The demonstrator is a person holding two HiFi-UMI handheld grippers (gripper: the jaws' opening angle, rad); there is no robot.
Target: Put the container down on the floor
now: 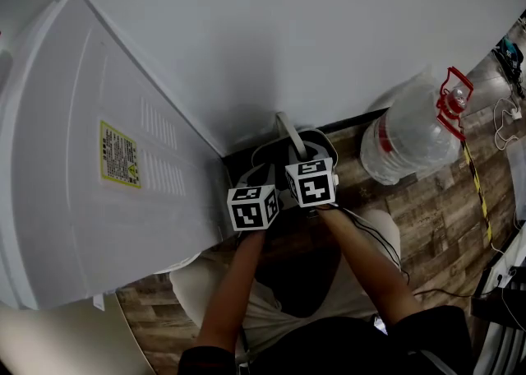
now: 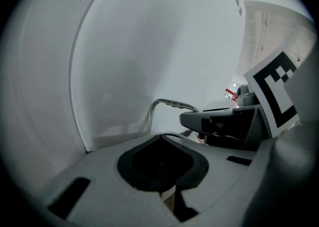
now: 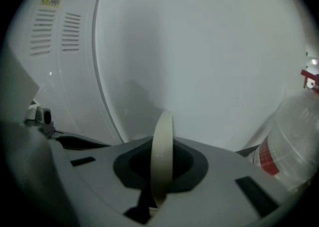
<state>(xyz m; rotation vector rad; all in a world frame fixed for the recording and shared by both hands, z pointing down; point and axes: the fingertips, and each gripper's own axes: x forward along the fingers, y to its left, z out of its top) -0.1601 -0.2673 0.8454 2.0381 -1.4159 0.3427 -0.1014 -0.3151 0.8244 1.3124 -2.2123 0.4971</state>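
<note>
— How far along are you with setting it down?

— Not finished, I'd say. My right gripper (image 1: pixel 306 147) is clamped on the container's handle (image 3: pixel 162 146) — the cream band stands on edge between the jaws, pinched tight. Nothing has been let go yet.

— And where is the container itself?

— Low in the corner, between the white appliance (image 1: pixel 99 159) and the wall (image 1: pixel 288 28), right under my two tools. Its body is hidden beneath them in the head view, so I cannot tell whether the base touches the wooden floor (image 1: pixel 427 201) already. If it does, all that is left is to open up and draw back; if not, a little more lowering first.

— What about your other tool?

— My left gripper (image 2: pixel 162 171) sits just beside the right one, jaws drawn together. Only a pale sliver shows in the slit, and I can't name anything held there.

— How does the handle look?

— Thin, flat and pale, arching up from below — the sort that would flop over once released. The big water bottle (image 1: pixel 407 139) lies well apart to the right.
</note>
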